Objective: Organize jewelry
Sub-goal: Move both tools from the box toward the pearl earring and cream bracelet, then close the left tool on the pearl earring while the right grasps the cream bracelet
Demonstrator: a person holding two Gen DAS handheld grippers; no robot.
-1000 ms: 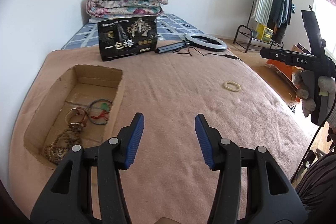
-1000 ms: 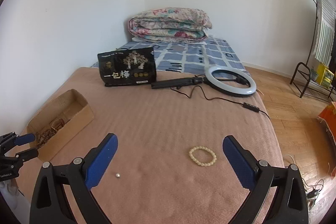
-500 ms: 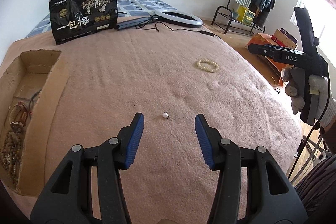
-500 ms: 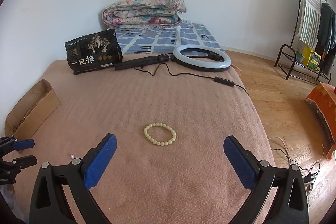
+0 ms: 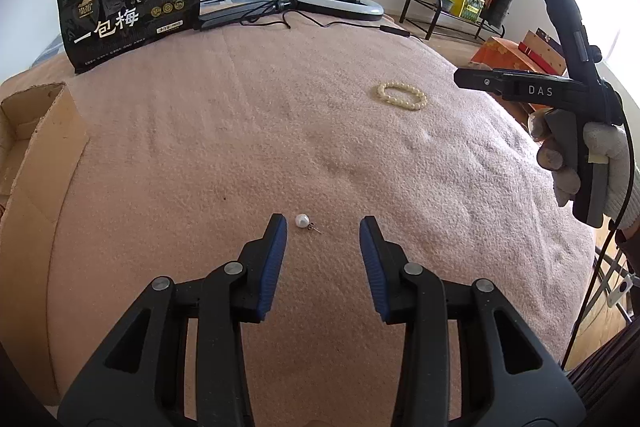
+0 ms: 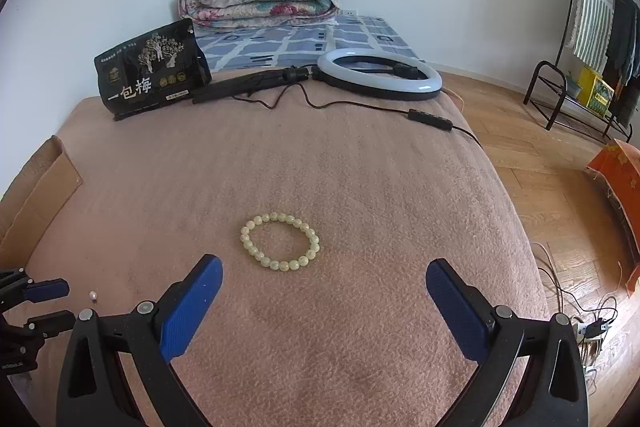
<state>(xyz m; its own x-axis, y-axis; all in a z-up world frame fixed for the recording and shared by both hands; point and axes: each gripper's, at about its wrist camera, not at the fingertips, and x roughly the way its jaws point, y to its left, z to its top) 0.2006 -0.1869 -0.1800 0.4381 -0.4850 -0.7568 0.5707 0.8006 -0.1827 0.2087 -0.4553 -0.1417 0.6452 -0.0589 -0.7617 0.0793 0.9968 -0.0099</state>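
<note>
A small pearl stud earring (image 5: 302,221) lies on the pink blanket (image 5: 280,131). It sits just ahead of my left gripper (image 5: 323,227), close to its left fingertip. The left jaws are closing, and the pads do not touch the earring. A pale beaded bracelet (image 6: 246,241) lies flat on the blanket just beyond my right gripper (image 6: 324,265), a little left of its midline. The right jaws stand wide open and hold nothing. The left wrist view also shows the bracelet (image 5: 402,103) at the far right. The right wrist view also shows the earring (image 6: 93,295) at the lower left.
A cardboard box (image 5: 40,131) sits at the blanket's left edge. At the back stand a black pouch (image 6: 152,79) and a ring light (image 6: 380,75) with its cable (image 6: 430,117). A gloved hand (image 5: 600,147) holds the right tool. A clothes rack (image 6: 592,39) stands on the wooden floor to the right.
Both grippers have sunk toward the blanket. The left one swung right, away from the box, up to the earring, and its jaws have narrowed. The right one has come up to the bracelet.
</note>
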